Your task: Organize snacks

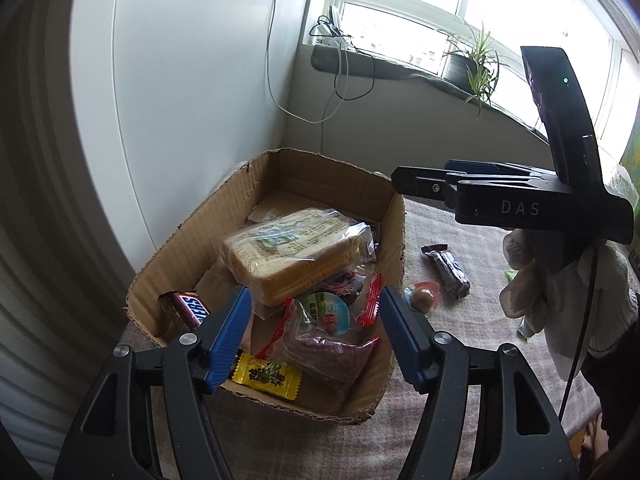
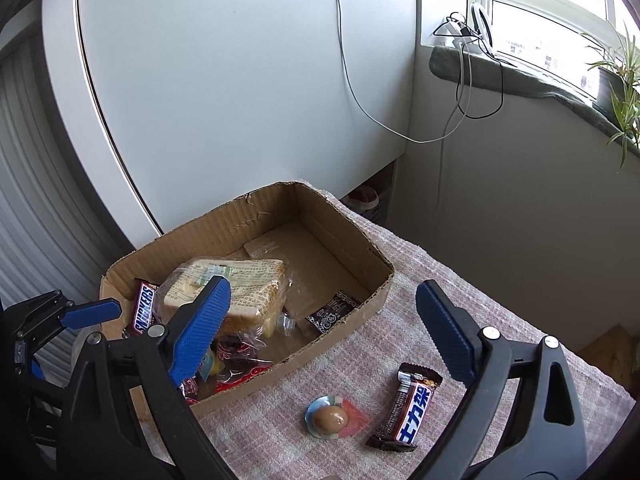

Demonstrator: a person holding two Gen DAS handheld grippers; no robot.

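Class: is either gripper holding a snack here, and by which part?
Nothing is held. The left gripper hangs open over the brown cardboard box; the right gripper is open too.

"SNICKERS" on the boxed bar (image 2: 143,309); "DAS" on the right gripper (image 1: 520,208).

cardboard box (image 2: 352,312): matt, rough; wrappers (image 2: 408,408): glossy plastic; tablecloth (image 2: 420,276): woven cloth
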